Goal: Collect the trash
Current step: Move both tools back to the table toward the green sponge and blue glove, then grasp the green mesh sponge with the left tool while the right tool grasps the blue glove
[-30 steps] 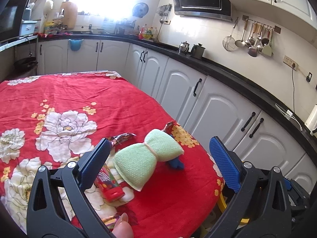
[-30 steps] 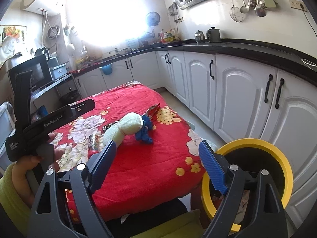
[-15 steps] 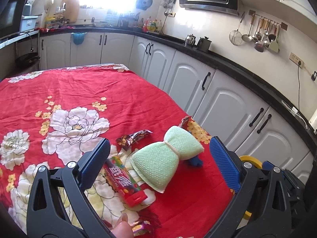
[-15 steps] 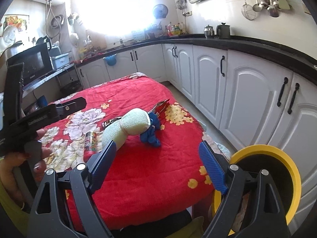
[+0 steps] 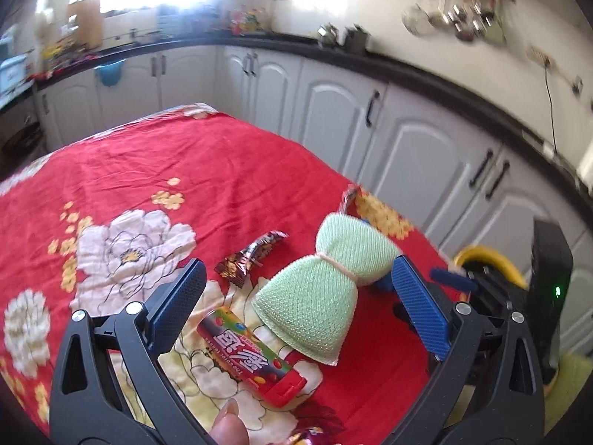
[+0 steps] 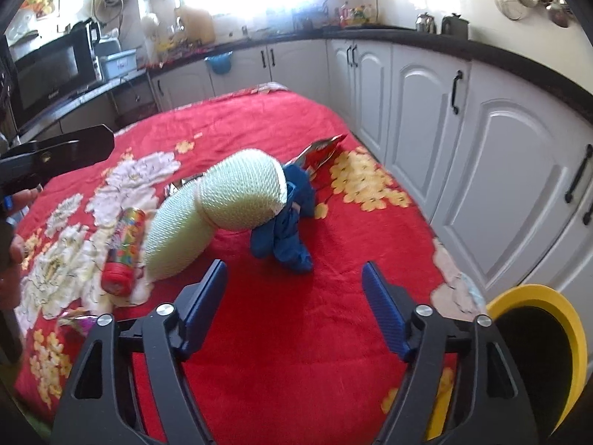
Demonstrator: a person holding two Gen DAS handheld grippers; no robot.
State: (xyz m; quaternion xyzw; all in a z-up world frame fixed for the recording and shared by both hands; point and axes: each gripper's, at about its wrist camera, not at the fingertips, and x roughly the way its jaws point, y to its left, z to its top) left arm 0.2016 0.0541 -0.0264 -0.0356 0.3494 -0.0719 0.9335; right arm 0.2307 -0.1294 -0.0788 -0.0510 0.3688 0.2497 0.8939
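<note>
On the red flowered tablecloth [image 5: 229, 170] lie a pale green knitted pad [image 5: 322, 289] tied like a bow, a red candy tube [image 5: 252, 356] and a brown wrapper [image 5: 248, 259]. My left gripper [image 5: 296, 278] hovers open over the tube and the pad, touching neither. In the right wrist view a crumpled blue cloth [image 6: 285, 230] leans against the green pad [image 6: 237, 193], with a red foil wrapper [image 6: 320, 150] behind it. My right gripper [image 6: 294, 274] sits just short of the blue cloth. Its jaws are closing with nothing between them.
A yellow-rimmed bin [image 6: 570, 319] stands off the table's near right corner. A small shiny wrapper [image 6: 79, 320] lies near the front left edge. White cabinets [image 6: 426, 104] run close along the table's right side. A hand holds the left gripper's handle [image 6: 55, 152].
Both grippers have come lower and nearer to the green pad. The candy tube now shows in full between the left fingers. The right jaws have narrowed.
</note>
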